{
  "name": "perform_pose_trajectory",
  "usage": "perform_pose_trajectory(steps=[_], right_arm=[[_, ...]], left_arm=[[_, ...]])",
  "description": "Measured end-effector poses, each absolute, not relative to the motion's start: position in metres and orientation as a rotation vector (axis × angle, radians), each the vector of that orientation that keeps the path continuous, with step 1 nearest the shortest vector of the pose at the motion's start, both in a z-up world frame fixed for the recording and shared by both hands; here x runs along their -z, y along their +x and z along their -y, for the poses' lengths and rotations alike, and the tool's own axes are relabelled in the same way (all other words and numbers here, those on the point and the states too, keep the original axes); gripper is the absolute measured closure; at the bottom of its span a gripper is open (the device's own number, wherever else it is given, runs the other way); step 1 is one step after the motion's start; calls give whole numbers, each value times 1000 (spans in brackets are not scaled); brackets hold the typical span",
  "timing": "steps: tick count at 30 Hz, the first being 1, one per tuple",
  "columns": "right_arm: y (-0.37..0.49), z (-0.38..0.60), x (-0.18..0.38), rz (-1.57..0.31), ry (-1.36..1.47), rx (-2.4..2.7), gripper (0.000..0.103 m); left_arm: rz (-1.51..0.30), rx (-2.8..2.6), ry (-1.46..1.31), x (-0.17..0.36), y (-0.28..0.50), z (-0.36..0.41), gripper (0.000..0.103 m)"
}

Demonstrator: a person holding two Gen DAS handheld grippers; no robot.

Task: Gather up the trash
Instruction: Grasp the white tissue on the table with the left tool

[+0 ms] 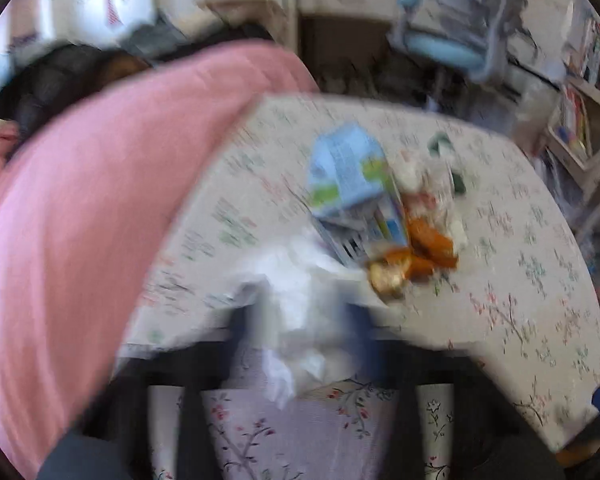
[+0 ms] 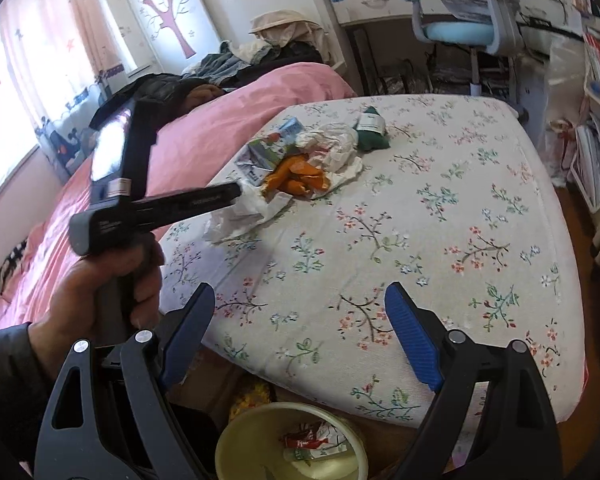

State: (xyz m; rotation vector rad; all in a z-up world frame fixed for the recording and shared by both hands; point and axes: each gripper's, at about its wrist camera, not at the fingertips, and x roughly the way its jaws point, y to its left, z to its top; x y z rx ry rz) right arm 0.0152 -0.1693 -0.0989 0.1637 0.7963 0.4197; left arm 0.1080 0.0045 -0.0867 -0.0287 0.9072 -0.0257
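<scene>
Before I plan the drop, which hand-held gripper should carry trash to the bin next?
Left. The left hand-held gripper is already closed on the white tissue, while the right hand-held gripper hangs open near the yellow bin.

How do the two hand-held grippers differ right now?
The left hand-held gripper reaches out over the flowered mattress, pinched on a white crumpled tissue; the right hand-held gripper hangs back above the yellow bin, open and holding nothing. Both have blue fingers and black frames.
</scene>
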Motion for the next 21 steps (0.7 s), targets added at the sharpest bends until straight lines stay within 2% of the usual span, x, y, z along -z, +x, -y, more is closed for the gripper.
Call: perform_pose_trajectory(steps=[4,11,21], right_arm=[[19,180,100,-804,227,-408,20],[14,180,98,-800,244,-411,20],[16,167,103,-830,219,-431,20]], left_arm=[[-847,82,-74,64,96,-13,95],[-791,120,-318,43,74,-59,96],[-631,131,-491,4,37,-96,96]])
